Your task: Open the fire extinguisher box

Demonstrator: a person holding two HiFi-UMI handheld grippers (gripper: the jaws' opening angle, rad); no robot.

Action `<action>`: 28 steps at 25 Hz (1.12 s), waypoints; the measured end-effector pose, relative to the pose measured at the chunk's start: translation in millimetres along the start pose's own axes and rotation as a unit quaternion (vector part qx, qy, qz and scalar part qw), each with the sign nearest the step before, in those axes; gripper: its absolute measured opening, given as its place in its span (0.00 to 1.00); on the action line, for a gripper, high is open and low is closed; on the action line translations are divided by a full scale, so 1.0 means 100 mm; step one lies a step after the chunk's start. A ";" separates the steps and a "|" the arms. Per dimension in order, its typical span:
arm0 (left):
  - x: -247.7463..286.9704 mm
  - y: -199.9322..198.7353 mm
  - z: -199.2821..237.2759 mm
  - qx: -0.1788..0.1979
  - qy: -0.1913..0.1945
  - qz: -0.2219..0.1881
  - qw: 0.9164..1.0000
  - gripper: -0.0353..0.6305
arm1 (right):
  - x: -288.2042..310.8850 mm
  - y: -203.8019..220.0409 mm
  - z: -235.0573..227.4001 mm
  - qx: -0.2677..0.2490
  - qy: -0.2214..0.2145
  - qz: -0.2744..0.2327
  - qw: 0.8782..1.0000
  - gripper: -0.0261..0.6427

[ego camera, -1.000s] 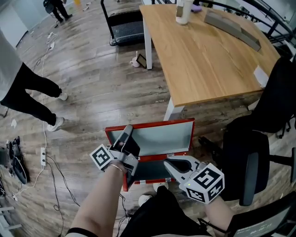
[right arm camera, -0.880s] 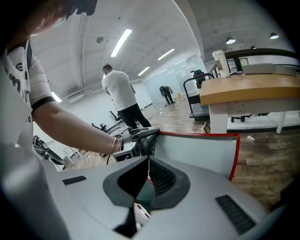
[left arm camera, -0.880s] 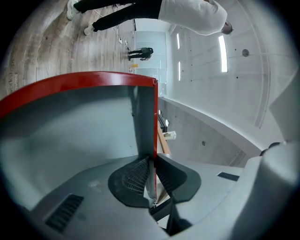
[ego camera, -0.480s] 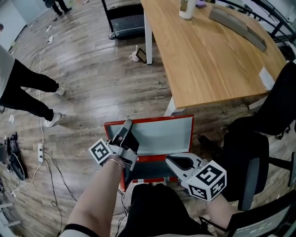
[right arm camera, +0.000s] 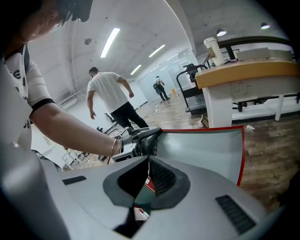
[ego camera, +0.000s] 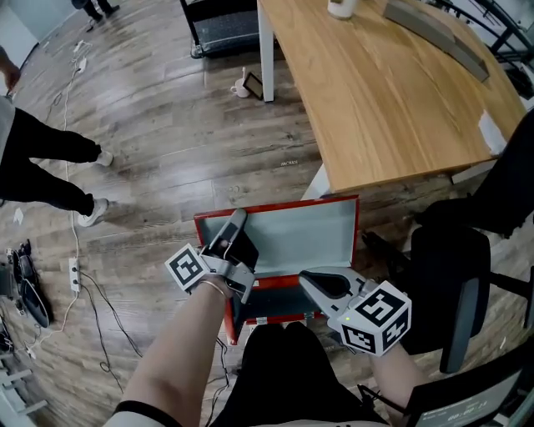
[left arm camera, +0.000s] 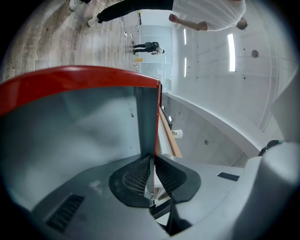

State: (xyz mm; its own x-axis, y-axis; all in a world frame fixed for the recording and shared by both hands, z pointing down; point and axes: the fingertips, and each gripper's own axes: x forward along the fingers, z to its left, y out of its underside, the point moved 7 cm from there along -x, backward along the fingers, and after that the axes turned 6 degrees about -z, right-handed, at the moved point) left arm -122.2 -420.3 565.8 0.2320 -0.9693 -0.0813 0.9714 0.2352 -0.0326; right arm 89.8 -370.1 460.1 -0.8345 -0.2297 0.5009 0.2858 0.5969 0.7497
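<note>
The red fire extinguisher box (ego camera: 269, 285) lies on the wooden floor in front of me. Its lid (ego camera: 300, 238) is raised and shows a grey inner face. My left gripper (ego camera: 236, 220) is at the lid's left edge. In the left gripper view, that thin red edge (left arm camera: 156, 117) runs between the jaws (left arm camera: 153, 161), which are closing on it with the pads against it. My right gripper (ego camera: 312, 282) hangs over the box's front right with its fingers together and nothing between them. The right gripper view shows the lid (right arm camera: 201, 150) and the left gripper (right arm camera: 149, 134) beyond its shut tips (right arm camera: 149, 164).
A wooden table (ego camera: 392, 92) with a white leg stands just behind the box. A black office chair (ego camera: 450, 283) is close on the right. A person's legs (ego camera: 46, 167) are at the left, with cables and a power strip (ego camera: 77, 279) on the floor. A treadmill (ego camera: 221, 21) stands at the back.
The left gripper has stayed on the lid's left edge and the lid has stayed raised. The right gripper has barely moved. The head view has shifted a little.
</note>
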 end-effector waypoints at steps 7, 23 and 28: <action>0.05 -0.04 0.05 -0.007 -0.005 0.005 1.000 0.11 | 0.04 0.01 0.01 0.007 0.012 0.002 1.000 0.06; -0.13 0.04 -0.07 -0.039 -0.006 0.012 0.999 0.11 | 0.04 -0.12 0.27 -0.002 0.015 -0.011 1.000 0.06; -0.10 0.00 -0.09 -0.040 -0.022 0.026 0.999 0.12 | -0.08 -0.09 0.32 -0.002 0.022 -0.012 1.000 0.06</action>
State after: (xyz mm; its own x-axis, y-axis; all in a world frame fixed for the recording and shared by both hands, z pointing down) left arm -125.0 -410.0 558.0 0.2852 -0.9576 -0.0410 0.9514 0.2881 -0.1090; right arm 78.8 -349.1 435.7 -0.8193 -0.2777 0.5016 0.2683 0.5874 0.7635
